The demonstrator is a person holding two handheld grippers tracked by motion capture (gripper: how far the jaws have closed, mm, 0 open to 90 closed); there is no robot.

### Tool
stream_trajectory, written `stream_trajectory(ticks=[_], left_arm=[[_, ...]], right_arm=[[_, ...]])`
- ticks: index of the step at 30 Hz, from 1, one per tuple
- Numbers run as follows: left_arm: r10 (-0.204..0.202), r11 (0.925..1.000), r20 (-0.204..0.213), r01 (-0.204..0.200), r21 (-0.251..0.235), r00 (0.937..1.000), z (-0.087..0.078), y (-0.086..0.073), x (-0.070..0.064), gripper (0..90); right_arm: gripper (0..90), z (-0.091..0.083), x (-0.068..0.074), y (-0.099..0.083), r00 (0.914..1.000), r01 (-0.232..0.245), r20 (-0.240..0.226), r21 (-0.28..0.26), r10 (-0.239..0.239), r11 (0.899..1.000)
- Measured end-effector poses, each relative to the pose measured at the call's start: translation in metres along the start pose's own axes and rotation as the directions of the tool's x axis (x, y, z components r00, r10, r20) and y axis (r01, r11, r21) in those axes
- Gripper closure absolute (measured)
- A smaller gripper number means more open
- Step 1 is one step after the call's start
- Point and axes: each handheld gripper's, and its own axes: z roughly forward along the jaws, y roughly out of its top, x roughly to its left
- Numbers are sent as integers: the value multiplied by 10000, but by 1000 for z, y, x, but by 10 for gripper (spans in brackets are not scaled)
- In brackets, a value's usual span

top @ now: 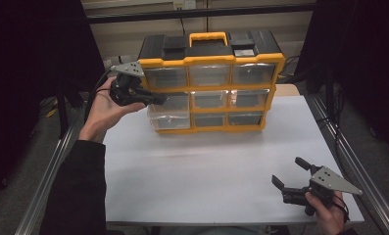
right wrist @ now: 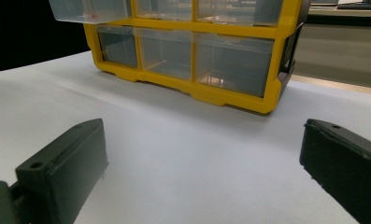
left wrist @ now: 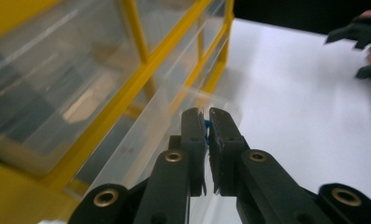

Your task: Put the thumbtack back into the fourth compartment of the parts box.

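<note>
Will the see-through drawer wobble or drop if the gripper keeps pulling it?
Probably it slides easily: the clear drawer already sticks out of the yellow organizer. It looks thin and light, so it may flex. The left gripper pinches only its front edge, so it could slip.

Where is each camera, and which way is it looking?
High view: above the person's side, looking forward and down on the white table and yellow drawer cabinet; both forearms, the left gripper and the right gripper show.
Left gripper view: rides on the left gripper, looking along its nearly shut jaws at a pulled-out clear drawer.
Right gripper view: rides low on the right gripper, looking across the table at the cabinet; its jaws stand wide apart.
All three share the cabinet and table.
</note>
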Motion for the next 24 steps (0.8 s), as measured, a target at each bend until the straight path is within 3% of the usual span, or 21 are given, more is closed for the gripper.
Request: stream_trajectory(ticks=[4, 10, 15, 24], left_arm=[[-14, 9997, -55, 15, 236, 10000, 6, 0, 6, 855], [230, 9950, -24, -226, 973, 9997, 19, 6, 10, 854], [-137, 9902, -75, 146, 1387, 9999, 30, -1, 21, 854], [-314, 9846, -62, 320, 1721, 9995, 36, -6, 26, 853]], right_arm=[[5, 1, 0, 0, 10000, -10, 19, -48, 10, 10000], [5, 0, 0, 0, 10000, 16, 24, 27, -16, 10000], [5, -1, 0, 0, 10000, -32, 1, 2, 32, 10000], [5, 0, 0, 0, 10000, 9, -6, 20, -9, 10000]])
